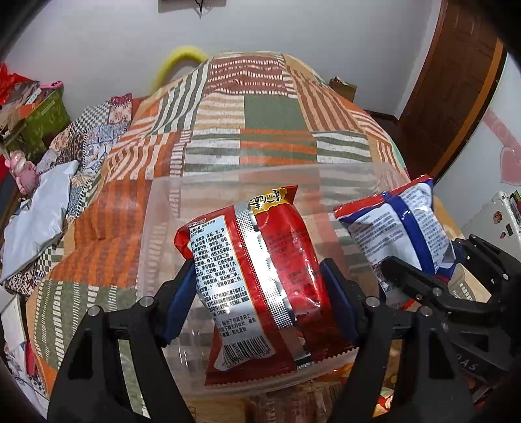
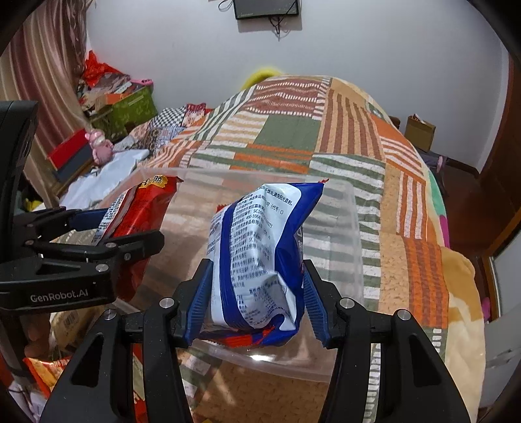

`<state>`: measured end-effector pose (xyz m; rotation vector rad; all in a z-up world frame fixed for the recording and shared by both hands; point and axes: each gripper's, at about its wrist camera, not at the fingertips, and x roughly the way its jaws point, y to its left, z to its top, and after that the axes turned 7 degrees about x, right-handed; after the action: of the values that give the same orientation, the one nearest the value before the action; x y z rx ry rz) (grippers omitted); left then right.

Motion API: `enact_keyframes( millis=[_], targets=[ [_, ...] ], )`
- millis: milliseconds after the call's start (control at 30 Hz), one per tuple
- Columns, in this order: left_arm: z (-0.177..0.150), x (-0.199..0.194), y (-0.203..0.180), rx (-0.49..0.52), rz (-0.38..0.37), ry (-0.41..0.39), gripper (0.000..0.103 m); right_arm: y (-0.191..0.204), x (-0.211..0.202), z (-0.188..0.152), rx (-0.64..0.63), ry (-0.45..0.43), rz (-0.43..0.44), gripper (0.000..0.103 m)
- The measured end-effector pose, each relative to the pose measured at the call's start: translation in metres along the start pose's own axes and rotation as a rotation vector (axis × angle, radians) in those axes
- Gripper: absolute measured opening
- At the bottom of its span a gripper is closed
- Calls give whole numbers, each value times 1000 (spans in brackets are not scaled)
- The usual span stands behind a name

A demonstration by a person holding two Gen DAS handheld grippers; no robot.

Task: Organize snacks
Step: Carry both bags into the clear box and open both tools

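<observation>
A: What is seen nearest in the left wrist view?

B: A red snack packet [image 1: 260, 276] is clamped between the blue pads of the left gripper [image 1: 259, 299], printed back turned up, silver seam running down it. It is held over the clear plastic bin [image 1: 162, 227].

A: And in the right wrist view?

B: A blue and white snack packet [image 2: 257, 257] is pinched between the pads of the right gripper [image 2: 257, 299], standing upright and creased. It is held above the near wall of the bin [image 2: 355, 227]. The left gripper [image 2: 114, 234] is seen at the left edge with the red packet [image 2: 146, 208], the two packets side by side but apart.

A: What is under the bin?

B: A patchwork blanket [image 1: 270, 114] of orange, green and cream stripes, spread on a bed. More packets [image 2: 45, 371] are glimpsed low at the left.

A: Further off?

B: A green box [image 2: 130, 107] piled with clutter is seen by the curtain [image 2: 39, 71], a brown paper bag [image 2: 420, 133] to the right, and a dark screen [image 2: 267, 8] high on the white wall.
</observation>
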<state>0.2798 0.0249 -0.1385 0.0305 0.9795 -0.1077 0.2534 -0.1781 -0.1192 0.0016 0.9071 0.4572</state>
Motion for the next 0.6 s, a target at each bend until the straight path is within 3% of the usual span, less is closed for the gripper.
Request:
enact_keyframes(
  millis=[300,600],
  targets=[
    [-10,-11,-6,23,-12,-9,74,5,-9,-1,-13,-23,-5,50],
    [-20,-62,-9,28,-6,-96,74,8,-43,-7,-4,-67,18,50]
  ],
)
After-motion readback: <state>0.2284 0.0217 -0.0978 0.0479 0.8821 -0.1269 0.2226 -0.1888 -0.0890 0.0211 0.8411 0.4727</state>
